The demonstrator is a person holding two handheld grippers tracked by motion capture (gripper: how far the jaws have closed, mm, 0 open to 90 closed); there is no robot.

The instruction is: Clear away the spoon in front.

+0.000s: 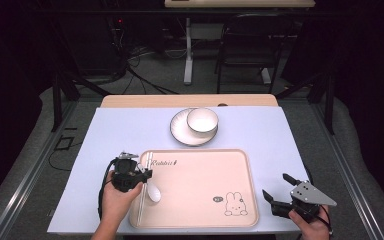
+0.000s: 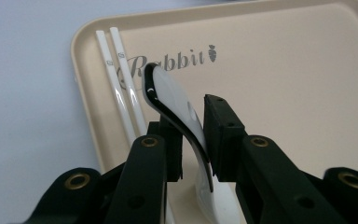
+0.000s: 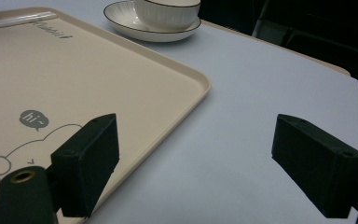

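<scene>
The work in hand looks like laying tableware on the tray (image 1: 240,220), and I judge it roughly half done.

Start at the left. The left claw (image 2: 193,135) hangs over the tray's left part with the white spoon (image 2: 177,109) between its 2 jaws. They stand slightly parted; the right pad lies against the spoon's handle while a gap shows on the other side, so I read the grip as slack and the spoon as just being let go. In the high view the spoon's bowl (image 1: 153,192) already lies on the tray, just right of that claw. Directly to the claw's left, along the tray's left rim, lie the 2 white chopsticks (image 2: 121,93), side by side and parallel.

Ahead of both claws, off the tray on the counter (image 1: 260,130), stands 1 bowl (image 1: 202,120) on 1 plate (image 1: 182,132); these look like what is left to move.

At the right, the right claw (image 3: 193,163) hovers above the counter just off the tray's right edge, its jaws spread wide with nothing between them.

Count: 1 tray, 2 chopsticks, 1 spoon, 1 bowl, 1 plate, 2 claws.
</scene>
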